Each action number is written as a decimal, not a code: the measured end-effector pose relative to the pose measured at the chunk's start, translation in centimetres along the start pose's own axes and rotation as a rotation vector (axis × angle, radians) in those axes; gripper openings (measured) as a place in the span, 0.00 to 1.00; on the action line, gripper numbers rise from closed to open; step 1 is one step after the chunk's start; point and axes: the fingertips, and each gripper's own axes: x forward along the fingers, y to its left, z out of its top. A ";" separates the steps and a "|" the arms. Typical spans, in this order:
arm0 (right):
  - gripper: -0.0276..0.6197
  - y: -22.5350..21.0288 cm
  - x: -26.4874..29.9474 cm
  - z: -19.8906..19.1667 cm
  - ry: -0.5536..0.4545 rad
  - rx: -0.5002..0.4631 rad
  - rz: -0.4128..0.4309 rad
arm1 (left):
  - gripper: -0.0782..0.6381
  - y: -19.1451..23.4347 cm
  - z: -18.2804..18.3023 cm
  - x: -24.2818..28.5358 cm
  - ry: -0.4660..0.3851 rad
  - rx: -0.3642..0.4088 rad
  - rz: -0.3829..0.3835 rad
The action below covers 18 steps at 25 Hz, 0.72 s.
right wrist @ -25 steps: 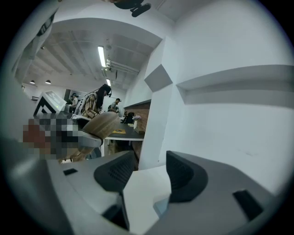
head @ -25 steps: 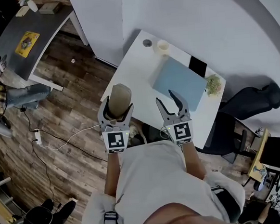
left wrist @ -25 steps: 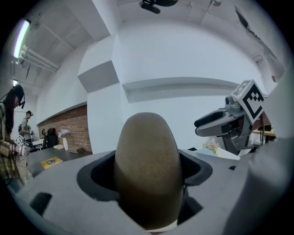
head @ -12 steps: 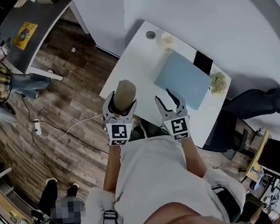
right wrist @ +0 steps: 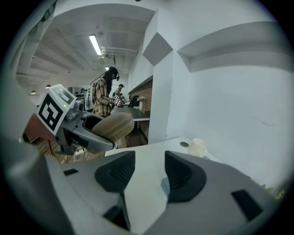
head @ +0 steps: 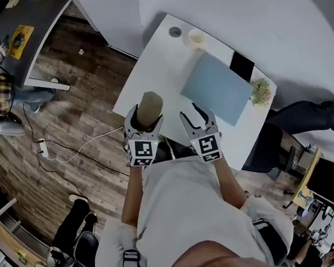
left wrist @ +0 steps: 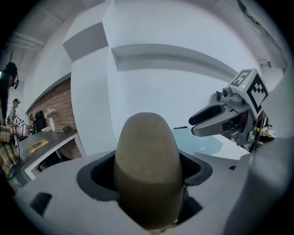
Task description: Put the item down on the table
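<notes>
A tan, rounded oblong item [head: 148, 108] [left wrist: 148, 170] [right wrist: 111, 127] is clamped in my left gripper [head: 142, 119], held in the air over the near left edge of the white table [head: 157, 79]. In the left gripper view the item fills the gap between the jaws. My right gripper [head: 198, 117] [right wrist: 146, 173] hangs beside it on the right, open with nothing between its fingers, over the table's near edge. From the left gripper view the right gripper [left wrist: 216, 121] shows at the right.
On the table lie a blue mat [head: 217, 88], a white cup [head: 196, 38] [right wrist: 198, 147], a round grommet [head: 174, 31], a black pad [head: 241, 66] and a small plant [head: 260, 91]. A dark chair [head: 304, 119] stands right. People are at a grey desk [head: 26, 26] far left. Cables lie on the wooden floor [head: 82, 148].
Both grippers have shifted forward toward the table, the left one carrying the tan item with it. A person on the floor at the lower left has moved.
</notes>
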 end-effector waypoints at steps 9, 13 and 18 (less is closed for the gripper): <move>0.36 -0.1 1.9 -2.2 0.051 0.023 0.028 | 0.66 -0.7 -2.9 3.0 0.084 0.001 -0.034; 0.36 -0.8 2.1 -3.3 0.070 0.032 0.032 | 0.66 -1.5 -3.8 3.9 0.113 0.003 -0.046; 0.36 -1.1 2.5 -4.6 0.095 0.042 0.042 | 0.66 -2.1 -4.9 4.9 0.145 0.009 -0.057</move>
